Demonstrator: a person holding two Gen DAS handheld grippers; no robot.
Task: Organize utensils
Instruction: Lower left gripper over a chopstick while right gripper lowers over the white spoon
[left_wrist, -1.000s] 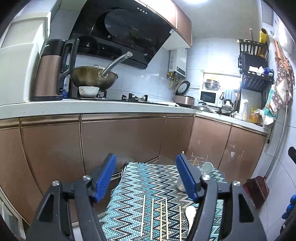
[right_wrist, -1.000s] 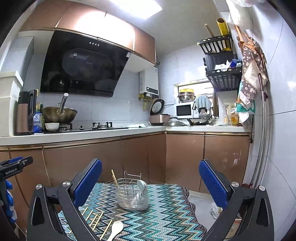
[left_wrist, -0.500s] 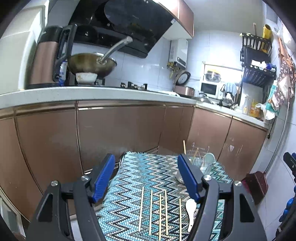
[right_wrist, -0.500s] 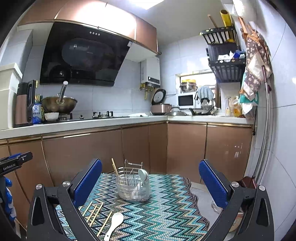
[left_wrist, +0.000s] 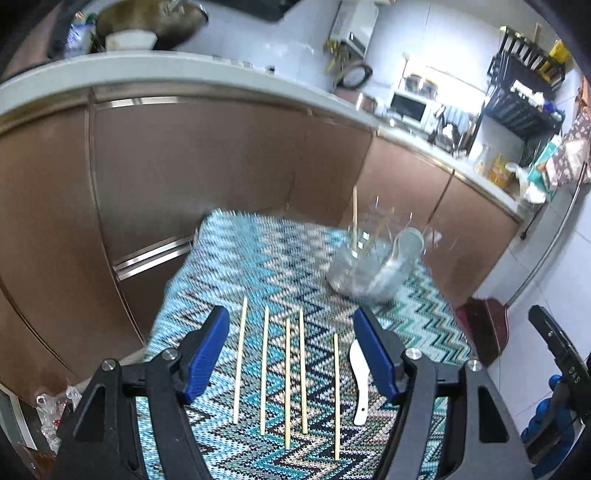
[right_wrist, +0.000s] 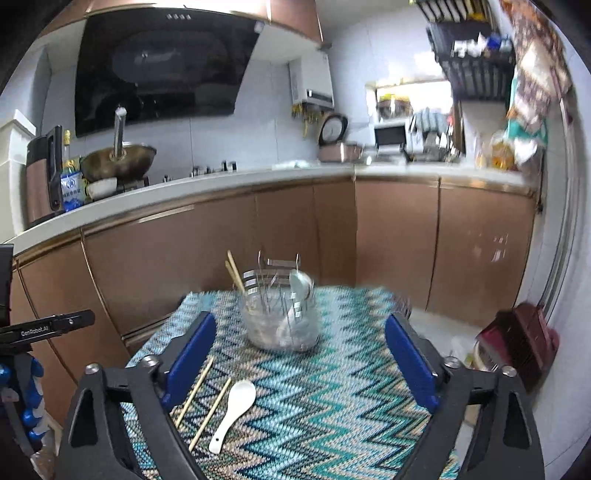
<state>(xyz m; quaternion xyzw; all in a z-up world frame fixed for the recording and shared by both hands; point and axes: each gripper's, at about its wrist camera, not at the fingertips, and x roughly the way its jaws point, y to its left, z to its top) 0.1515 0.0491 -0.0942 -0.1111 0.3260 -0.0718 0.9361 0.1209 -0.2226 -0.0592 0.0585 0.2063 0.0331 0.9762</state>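
1. Blue-padded, the left gripper (left_wrist: 291, 354) stands wide with nothing between its jaws, hanging over five wooden chopsticks (left_wrist: 287, 382) that lie side by side on the zigzag cloth (left_wrist: 258, 254).
2. Just right of the chopsticks lies a white spoon (left_wrist: 359, 384), partly behind the gripper's right pad.
3. The right gripper (right_wrist: 301, 360) is also wide and holds nothing; its jaws have just been closing a little.
4. Near its left pad, towards the cloth's near left edge, lie two chopsticks (right_wrist: 210, 413) and the white spoon (right_wrist: 233, 413).
5. Towards the cloth's far edge stands a wire holder (right_wrist: 280, 314) with upright chopsticks and a spoon in it.
6. Beyond the cloth are brown cabinets (right_wrist: 221, 251) under a white counter (right_wrist: 229, 184).
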